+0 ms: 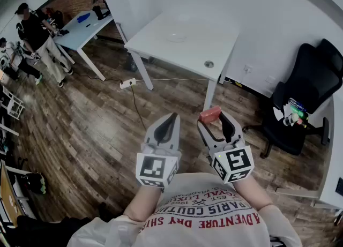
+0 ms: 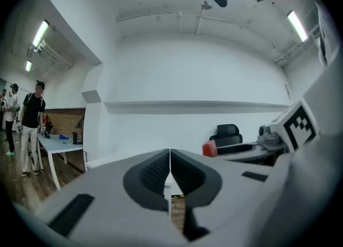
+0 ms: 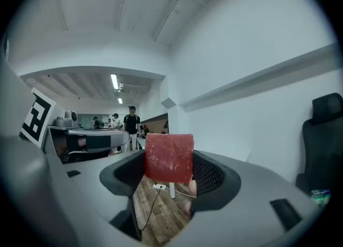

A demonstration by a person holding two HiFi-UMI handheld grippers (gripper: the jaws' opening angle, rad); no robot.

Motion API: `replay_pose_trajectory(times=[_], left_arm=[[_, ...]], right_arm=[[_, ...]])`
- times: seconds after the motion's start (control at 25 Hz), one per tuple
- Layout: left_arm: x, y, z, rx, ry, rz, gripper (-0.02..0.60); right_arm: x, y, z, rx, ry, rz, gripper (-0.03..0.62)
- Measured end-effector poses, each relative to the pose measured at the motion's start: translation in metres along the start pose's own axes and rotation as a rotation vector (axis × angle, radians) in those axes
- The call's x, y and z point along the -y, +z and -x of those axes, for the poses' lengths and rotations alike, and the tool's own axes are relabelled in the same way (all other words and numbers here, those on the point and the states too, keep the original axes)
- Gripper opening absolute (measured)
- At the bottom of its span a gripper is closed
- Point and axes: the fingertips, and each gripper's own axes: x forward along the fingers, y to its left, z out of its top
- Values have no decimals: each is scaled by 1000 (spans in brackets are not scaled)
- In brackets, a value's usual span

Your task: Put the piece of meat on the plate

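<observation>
A red, square-cut piece of meat (image 1: 210,114) is clamped between the jaws of my right gripper (image 1: 213,119), held level in the air above the wooden floor. In the right gripper view the meat (image 3: 169,157) fills the gap between the dark pads (image 3: 211,176). My left gripper (image 1: 171,118) floats beside it to the left, shut, with nothing between its pads (image 2: 155,172). From the left gripper view the meat (image 2: 209,148) shows off to the right. A clear plate (image 1: 176,37) lies on the white table (image 1: 206,45) ahead, well beyond both grippers.
A black office chair (image 1: 303,104) stands at the right by the wall. A power strip (image 1: 127,83) and its cable lie on the floor near the table's legs. At the far left, people (image 1: 35,37) stand by a second table (image 1: 80,31).
</observation>
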Motion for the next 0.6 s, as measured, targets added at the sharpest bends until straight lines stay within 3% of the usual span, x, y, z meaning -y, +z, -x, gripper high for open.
replay_pose_trajectory(times=[0.36, 0.6], left_arm=[[-1, -7, -13, -13, 6, 12, 9], [-8, -13, -21, -28, 23, 23, 9]], right_arm=[[9, -4, -10, -7, 11, 7, 282], [16, -8, -19, -28, 38, -65, 282]])
